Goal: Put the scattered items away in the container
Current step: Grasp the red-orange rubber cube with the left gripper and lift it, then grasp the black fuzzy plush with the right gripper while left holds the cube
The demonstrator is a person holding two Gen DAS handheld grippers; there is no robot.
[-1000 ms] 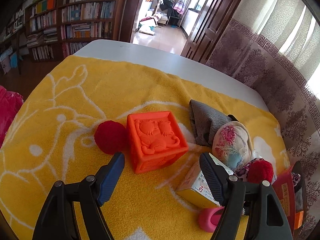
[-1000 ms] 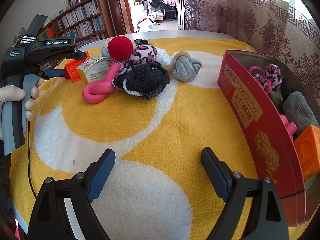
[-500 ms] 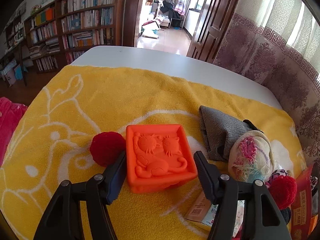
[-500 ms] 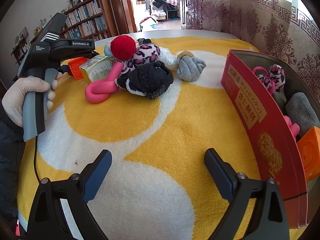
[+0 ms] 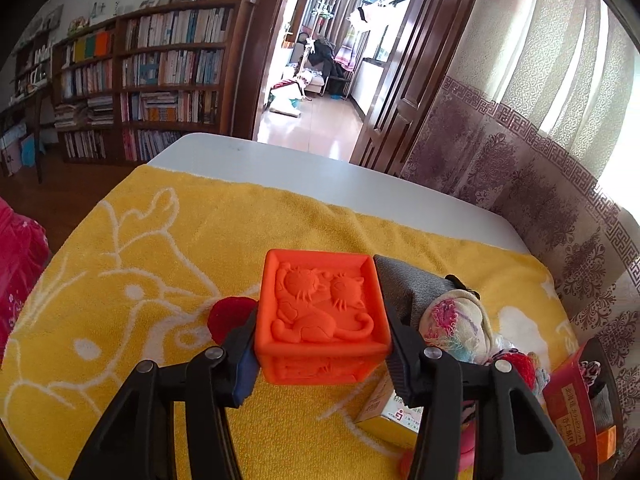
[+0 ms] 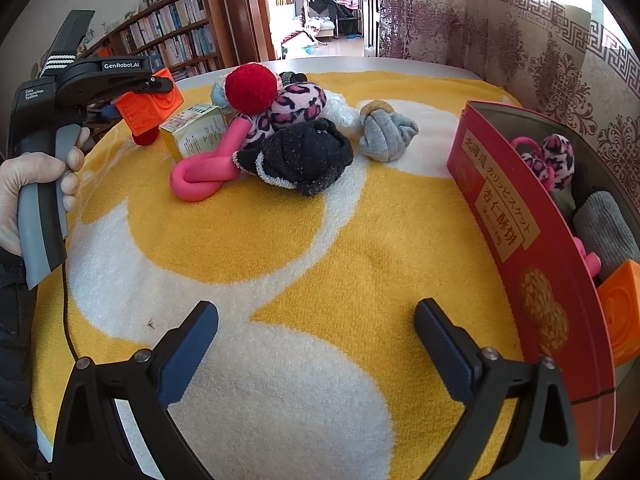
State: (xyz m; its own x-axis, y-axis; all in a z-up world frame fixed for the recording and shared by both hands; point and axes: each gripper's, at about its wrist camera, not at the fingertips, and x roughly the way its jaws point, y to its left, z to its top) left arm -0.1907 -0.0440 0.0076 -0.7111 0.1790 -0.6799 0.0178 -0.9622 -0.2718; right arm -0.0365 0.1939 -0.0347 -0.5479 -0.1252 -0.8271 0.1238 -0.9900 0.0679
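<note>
Clamping the soft orange cube (image 5: 323, 316) by opposite flat sides, left gripper (image 5: 322, 354) holds; right gripper (image 6: 316, 344) gapes, tin (image 6: 520, 240) at three o'clock

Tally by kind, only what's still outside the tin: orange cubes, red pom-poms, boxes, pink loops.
orange cube: 1
red pom-poms: 2
box: 1
pink loop: 1
Total: 5
</note>
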